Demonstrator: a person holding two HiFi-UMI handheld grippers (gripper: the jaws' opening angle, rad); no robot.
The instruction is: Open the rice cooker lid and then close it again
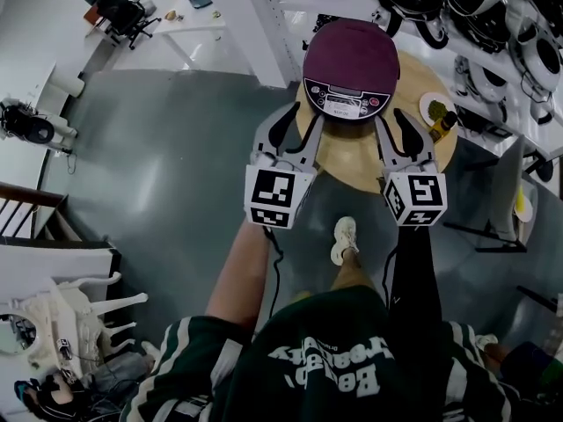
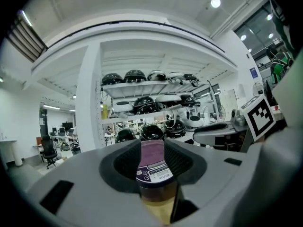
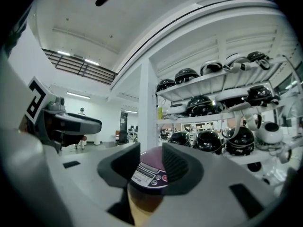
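A rice cooker point(image 1: 350, 55) with a maroon lid, shut, stands at the far side of a round wooden table point(image 1: 352, 156), its control panel point(image 1: 346, 104) facing me. My left gripper point(image 1: 299, 128) hovers over the table's near left edge and points at the cooker, just short of its front. My right gripper point(image 1: 398, 123) does the same at the right. Both stand part open with nothing between the pads. Between the left gripper's point(image 2: 154, 157) jaws I see the cooker point(image 2: 152, 167) ahead. It point(image 3: 149, 174) also shows ahead of the right gripper point(image 3: 150, 167).
A small plate with green food point(image 1: 436, 110) and a small bottle point(image 1: 442, 125) sit on the table's right side. White shelves of dark helmets point(image 1: 493, 25) rise behind and to the right. A white pillar point(image 1: 264, 16) stands left of the cooker. My shoe point(image 1: 343, 240) is on the grey floor.
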